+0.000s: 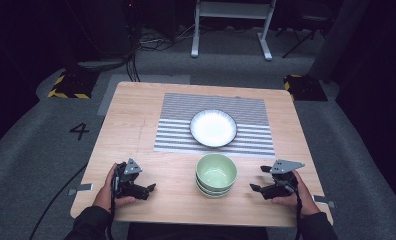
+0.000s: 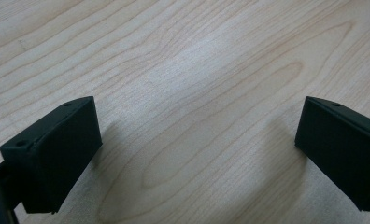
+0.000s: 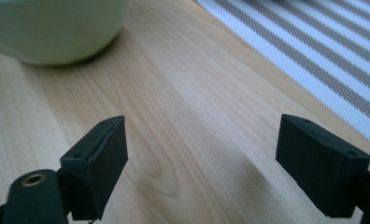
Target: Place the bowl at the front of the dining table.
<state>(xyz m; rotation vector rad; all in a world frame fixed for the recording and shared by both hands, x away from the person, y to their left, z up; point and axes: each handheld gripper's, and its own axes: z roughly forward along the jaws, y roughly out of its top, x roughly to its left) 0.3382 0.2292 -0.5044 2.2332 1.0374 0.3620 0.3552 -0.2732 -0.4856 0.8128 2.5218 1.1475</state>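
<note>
Both the left tool [image 1: 147, 190] and right tool [image 1: 256, 188] are resting wide open and empty on the light wooden counter [image 1: 136, 125], flanking stacked pale green ceramic bowls [image 1: 216, 174].

Stacked green bowls [image 1: 216, 174] near the table's front edge — white plate [image 1: 213, 128] behind.

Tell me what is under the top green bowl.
The top green bowl is nested in more green bowls, whose rims peek out below it, all standing on the bare wooden table. Their insides are covered, so I cannot tell the exact count or contents.
</note>
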